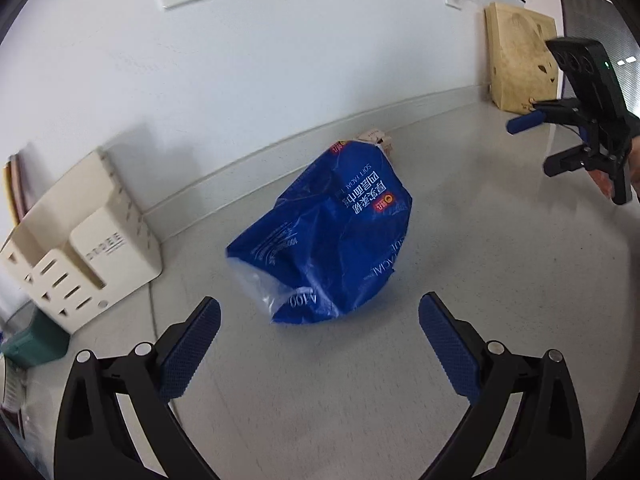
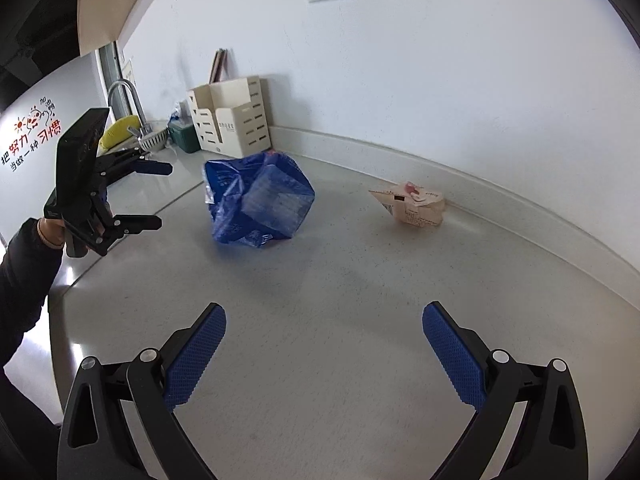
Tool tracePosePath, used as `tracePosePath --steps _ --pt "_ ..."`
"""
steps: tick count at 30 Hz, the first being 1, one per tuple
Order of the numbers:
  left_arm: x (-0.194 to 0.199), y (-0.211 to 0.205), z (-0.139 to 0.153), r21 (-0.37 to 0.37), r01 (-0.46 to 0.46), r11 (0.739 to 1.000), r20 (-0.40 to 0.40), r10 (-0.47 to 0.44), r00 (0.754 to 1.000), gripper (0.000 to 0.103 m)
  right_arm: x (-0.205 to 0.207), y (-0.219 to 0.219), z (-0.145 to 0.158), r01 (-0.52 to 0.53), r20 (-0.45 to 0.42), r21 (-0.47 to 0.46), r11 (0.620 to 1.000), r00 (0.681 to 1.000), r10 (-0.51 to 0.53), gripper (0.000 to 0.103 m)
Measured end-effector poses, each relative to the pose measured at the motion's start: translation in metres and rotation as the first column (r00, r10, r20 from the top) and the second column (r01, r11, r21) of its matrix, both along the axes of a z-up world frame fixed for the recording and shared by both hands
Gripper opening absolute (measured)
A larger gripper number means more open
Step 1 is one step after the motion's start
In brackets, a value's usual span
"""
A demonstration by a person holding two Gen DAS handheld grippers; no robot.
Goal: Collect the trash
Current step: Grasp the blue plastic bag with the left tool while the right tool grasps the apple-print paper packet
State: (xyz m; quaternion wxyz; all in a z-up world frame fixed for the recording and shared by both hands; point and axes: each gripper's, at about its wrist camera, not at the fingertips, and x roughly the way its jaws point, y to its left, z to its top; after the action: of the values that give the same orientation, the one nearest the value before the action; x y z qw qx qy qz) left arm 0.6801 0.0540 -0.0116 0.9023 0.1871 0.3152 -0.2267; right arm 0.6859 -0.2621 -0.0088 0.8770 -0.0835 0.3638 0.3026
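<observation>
A crumpled blue plastic tissue wrapper (image 1: pixel 336 236) lies on the grey counter, just ahead of my open, empty left gripper (image 1: pixel 320 316). It also shows in the right wrist view (image 2: pixel 258 200), far ahead to the left. A small crushed beige carton (image 2: pixel 412 208) lies near the back wall; in the left wrist view only its top (image 1: pixel 374 137) peeks out behind the wrapper. My right gripper (image 2: pixel 324 324) is open and empty over bare counter. Each gripper shows in the other's view: the right one (image 1: pixel 536 144) and the left one (image 2: pixel 160 196), both open.
A cream slotted holder (image 1: pixel 80 248) stands against the wall at left, with a green box (image 1: pixel 36 344) beside it. A beige cutting board (image 1: pixel 520 60) leans at the back right. A sink with a faucet (image 2: pixel 128 104) lies far left. The counter edge (image 2: pixel 56 292) runs at left.
</observation>
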Motion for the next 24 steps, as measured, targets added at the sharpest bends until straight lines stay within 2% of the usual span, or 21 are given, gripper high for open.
tracePosePath --steps 2,4,7,9,11,15,19,22,24 --pt "0.015 -0.005 -0.006 0.029 0.019 0.999 -0.007 -0.019 1.0 0.099 0.017 0.007 -0.005 -0.005 0.001 -0.02 1.0 1.0 0.005 0.099" --pt "0.028 -0.004 -0.009 0.023 0.014 1.0 -0.016 -0.013 1.0 0.099 0.039 0.013 -0.011 -0.004 0.002 -0.025 1.0 1.0 0.004 0.099" --pt "0.049 0.002 -0.012 -0.009 0.013 1.0 -0.055 -0.014 0.998 0.099 0.071 0.022 -0.023 0.009 -0.003 -0.054 0.999 1.0 -0.01 0.1" --pt "0.062 0.007 -0.014 -0.059 0.052 0.997 -0.088 -0.057 0.994 0.099 0.096 0.025 -0.03 0.022 -0.003 -0.069 0.997 1.0 -0.022 0.099" --pt "0.077 0.012 -0.016 -0.091 0.052 0.994 -0.119 -0.063 0.991 0.099 0.122 0.027 -0.036 0.049 -0.009 -0.067 0.997 0.999 -0.05 0.099" --pt "0.106 0.022 -0.026 -0.154 0.042 0.987 -0.199 -0.072 0.977 0.099 0.169 0.032 -0.051 0.094 -0.067 -0.125 0.988 0.992 -0.103 0.099" --pt "0.115 0.029 -0.037 -0.196 0.059 0.979 -0.215 -0.101 0.971 0.099 0.195 0.033 -0.06 0.099 -0.129 -0.06 0.993 0.986 -0.106 0.099" --pt "0.12 0.033 -0.044 -0.227 0.07 0.971 -0.231 -0.123 0.965 0.085 0.203 0.036 -0.062 0.114 -0.123 -0.039 0.993 0.985 -0.118 0.099" --pt "0.119 0.03 -0.046 -0.212 0.08 0.974 -0.227 -0.129 0.965 0.069 0.209 0.041 -0.063 0.13 -0.108 -0.071 0.989 0.985 -0.137 0.099"
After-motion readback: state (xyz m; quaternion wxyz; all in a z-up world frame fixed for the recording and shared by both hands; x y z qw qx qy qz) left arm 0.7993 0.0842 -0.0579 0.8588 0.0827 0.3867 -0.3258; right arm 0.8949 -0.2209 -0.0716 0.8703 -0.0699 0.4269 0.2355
